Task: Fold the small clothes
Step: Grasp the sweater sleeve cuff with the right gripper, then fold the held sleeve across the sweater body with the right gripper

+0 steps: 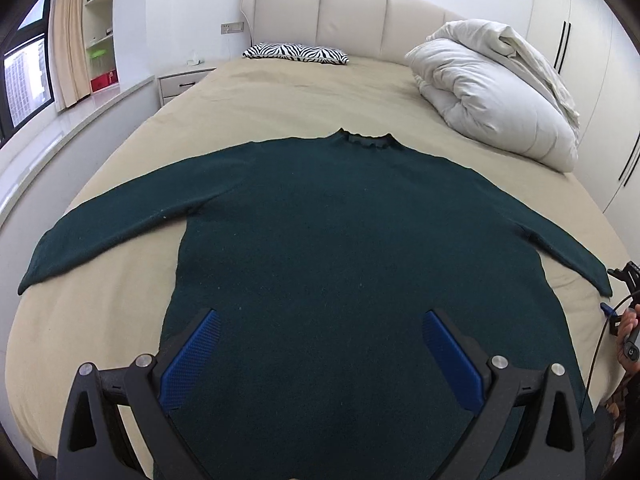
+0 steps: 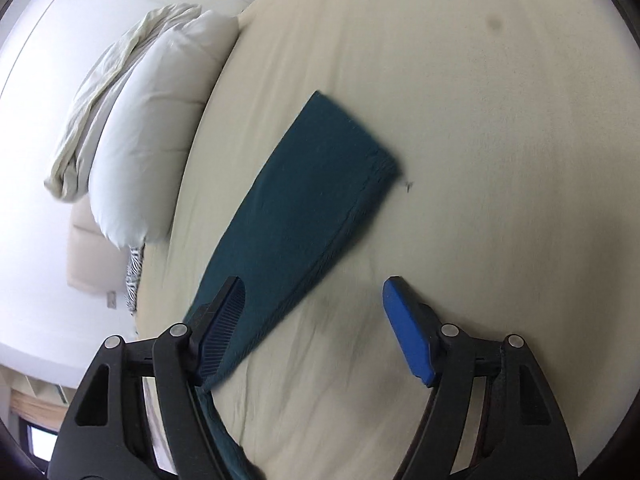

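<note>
I'm looking at a dark green sweater [image 1: 320, 220], matt knit cloth with a fuzzy nap, on the bed sheet [image 1: 280, 96], a smooth matt beige cotton. My left gripper [image 1: 320, 360] shows matt black plastic arms, blue pads [image 1: 192, 360] with a fine rubbery grid, shiny metal pins. The right gripper [image 2: 316, 320] looks the same, ribbed pad. Headboard [image 1: 352, 12] is smooth cream leather; the duvet [image 1: 492, 92] soft white cloth.

Left gripper [image 1: 320, 344], right gripper [image 2: 314, 308] agape

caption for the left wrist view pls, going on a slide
Open left gripper poised over a dark green sweater spread flat, sleeves out, on a beige bed.
</note>
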A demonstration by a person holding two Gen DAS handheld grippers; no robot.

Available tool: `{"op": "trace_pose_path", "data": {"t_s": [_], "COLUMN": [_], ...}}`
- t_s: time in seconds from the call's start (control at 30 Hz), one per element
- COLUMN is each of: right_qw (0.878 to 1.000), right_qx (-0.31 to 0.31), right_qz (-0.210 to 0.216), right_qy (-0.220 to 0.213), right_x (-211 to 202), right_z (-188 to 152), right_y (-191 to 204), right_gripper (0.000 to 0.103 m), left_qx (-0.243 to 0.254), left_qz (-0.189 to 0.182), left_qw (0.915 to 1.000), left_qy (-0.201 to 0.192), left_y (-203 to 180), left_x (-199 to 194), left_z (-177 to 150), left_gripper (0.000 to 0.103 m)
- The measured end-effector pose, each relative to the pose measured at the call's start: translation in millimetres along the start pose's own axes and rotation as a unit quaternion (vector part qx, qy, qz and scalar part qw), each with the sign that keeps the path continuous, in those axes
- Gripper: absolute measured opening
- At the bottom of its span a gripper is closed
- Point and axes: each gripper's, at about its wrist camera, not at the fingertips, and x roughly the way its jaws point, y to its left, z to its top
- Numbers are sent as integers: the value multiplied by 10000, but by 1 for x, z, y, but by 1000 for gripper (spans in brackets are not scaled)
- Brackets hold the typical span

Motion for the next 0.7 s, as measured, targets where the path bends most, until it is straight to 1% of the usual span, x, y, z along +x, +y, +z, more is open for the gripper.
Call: {"op": "trace_pose_path", "data": {"t_s": [0.07,0.13,0.2,0.3,0.33,0.37,0.4,0.43,0.5,0.57,0.63,0.7], "right_qw": [9999,9997,9994,9994,9993,9989,9987,9979,9950,9907,9827,9666], "right_qx": [110,189,242,237,173,69,-17,-208,-676,-1200,-1810,-2562], "right_qz": [57,79,129,-20,-164,-360,-429,-515,-569,-473,-267,1], "right_qy": [-76,-137,-213,-257,-272,-275,-270,-324,-455,-432,-273,-77], "right_x": [7,14,20,32,35,37,37,37,33,33,36,43], "right_z": [10,21,33,42,47,50,51,49,42,27,2,-34], "right_y": [-3,1,2,14,16,19,23,36,61,98,142,196], "right_gripper": [70,70,67,46,29,14,11,8,7,7,7,7], "left_qx": [90,147,141,-35,-129,-188,-260,-350,-460,-542,-614,-722], "left_qz": [9,-104,-204,-421,-505,-561,-634,-740,-860,-967,-1057,-1131], "left_qw": [9999,9998,9997,9991,9986,9982,9976,9966,9952,9938,9925,9910], "left_qy": [-52,-45,-28,-13,20,33,43,68,100,76,48,-10], "left_y": [-3,-5,-3,5,9,13,16,21,26,31,36,43], "left_x": [3,6,9,11,13,14,16,18,20,21,22,22], "left_z": [3,4,5,6,6,7,7,8,9,12,15,19], "left_gripper": [103,103,103,103,102,101,99,96,94,91,90,90]}}
